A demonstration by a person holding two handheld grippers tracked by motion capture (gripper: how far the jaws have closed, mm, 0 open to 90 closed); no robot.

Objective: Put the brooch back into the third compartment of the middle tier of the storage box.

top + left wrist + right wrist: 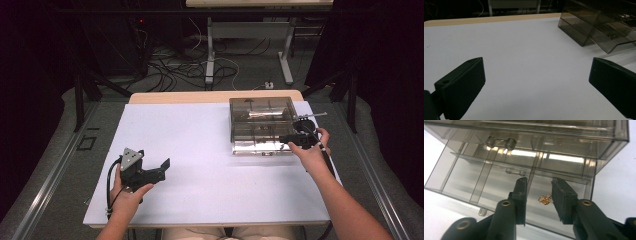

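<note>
Right gripper view: the right tool reaches into an open drawer of a smoky clear plastic organizer box; its jaws stand apart, released, with nothing pressed between them.
Small item: a little gold-coloured piece, too small to identify, lies on the drawer floor between and just beyond the jaw tips, apart from both pads.
Drawer: pulled out toward the tool, split by clear dividers; the gold piece sits in the compartment nearest the right wall.
High view, right side: the right tool is at the front right of the organizer box, which stands on the white tabletop near its far right corner.
High view, left side: the left tool rests low over the near left of the tabletop, well apart from the box.
Left gripper view: the left tool has its jaws spread wide over bare white surface, released and empty.
Step in hand (judgement): placing or picking the gold piece in the drawer compartment.
Doing it well (judgement): keep the jaws centred over the piece and clear of the divider and the drawer wall; move straight up out of the compartment so the light drawer is not dragged or tipped.
Risk (judgement): a jaw catching the drawer's rim could shift the whole box.
</note>
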